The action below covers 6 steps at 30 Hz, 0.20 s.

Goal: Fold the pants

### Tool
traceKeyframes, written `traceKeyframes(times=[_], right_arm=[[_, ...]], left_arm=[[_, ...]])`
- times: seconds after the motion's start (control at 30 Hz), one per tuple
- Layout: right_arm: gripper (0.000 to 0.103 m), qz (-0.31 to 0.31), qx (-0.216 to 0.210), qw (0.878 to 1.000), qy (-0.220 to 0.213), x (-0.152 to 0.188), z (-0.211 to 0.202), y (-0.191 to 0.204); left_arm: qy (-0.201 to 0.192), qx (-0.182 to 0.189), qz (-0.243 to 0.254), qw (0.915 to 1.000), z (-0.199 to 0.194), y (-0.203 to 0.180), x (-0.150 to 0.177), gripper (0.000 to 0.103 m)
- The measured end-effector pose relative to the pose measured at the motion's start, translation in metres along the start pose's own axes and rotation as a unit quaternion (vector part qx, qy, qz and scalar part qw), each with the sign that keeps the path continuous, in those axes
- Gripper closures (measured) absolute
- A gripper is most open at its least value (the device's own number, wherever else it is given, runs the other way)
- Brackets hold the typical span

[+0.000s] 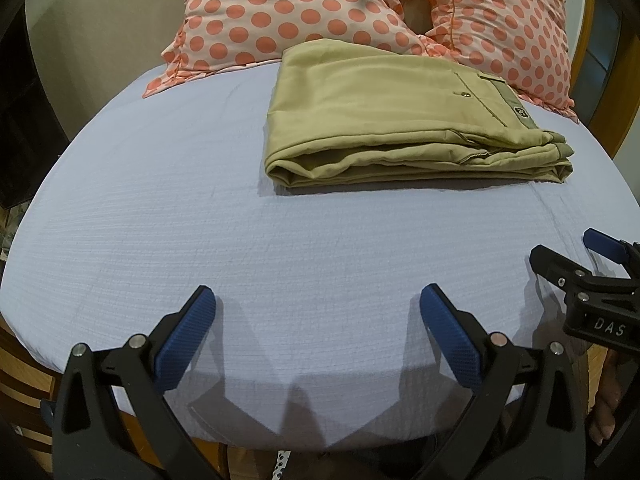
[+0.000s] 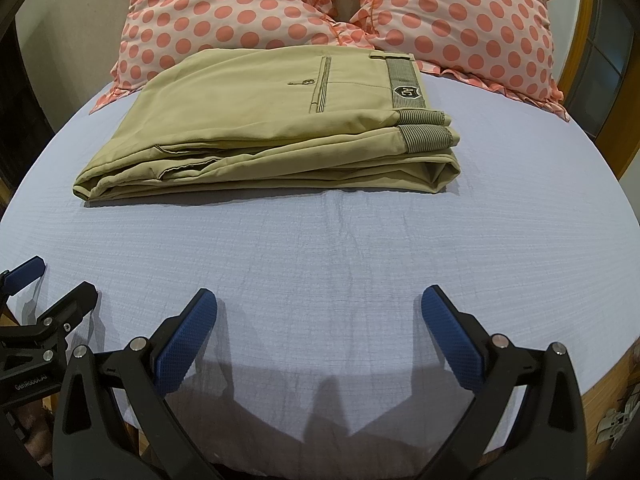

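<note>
Khaki pants (image 1: 384, 120) lie folded into a compact stack on the light blue bed sheet (image 1: 200, 216), back pocket and striped waistband facing up; they also show in the right wrist view (image 2: 272, 128). My left gripper (image 1: 318, 300) is open and empty, hovering over the sheet near the bed's front edge, well short of the pants. My right gripper (image 2: 320, 300) is open and empty, likewise near the front edge. The right gripper shows at the right edge of the left wrist view (image 1: 560, 252). The left gripper shows at the left edge of the right wrist view (image 2: 60, 280).
Two pink polka-dot pillows (image 1: 280, 12) (image 2: 460, 16) lean at the head of the bed just behind the pants. A wooden bed frame (image 2: 600, 400) shows below the sheet's front edge. A wooden door or window frame (image 2: 588, 40) stands at the far right.
</note>
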State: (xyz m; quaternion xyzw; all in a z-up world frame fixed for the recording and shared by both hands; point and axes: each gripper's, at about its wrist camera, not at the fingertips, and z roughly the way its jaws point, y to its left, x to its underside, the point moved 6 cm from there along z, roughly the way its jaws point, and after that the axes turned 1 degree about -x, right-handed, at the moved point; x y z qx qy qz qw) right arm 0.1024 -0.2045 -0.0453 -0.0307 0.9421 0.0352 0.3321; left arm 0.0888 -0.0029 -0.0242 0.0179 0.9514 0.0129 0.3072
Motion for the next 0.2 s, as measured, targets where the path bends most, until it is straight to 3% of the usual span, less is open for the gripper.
traceKeyframes(times=[0.2], right_arm=[[0.001,0.0,0.0,1.0,0.0,0.0001,-0.0004,-0.0007]], left_arm=[[0.0,0.001,0.003,1.0,-0.0007,0.0004,-0.0005,0.002]])
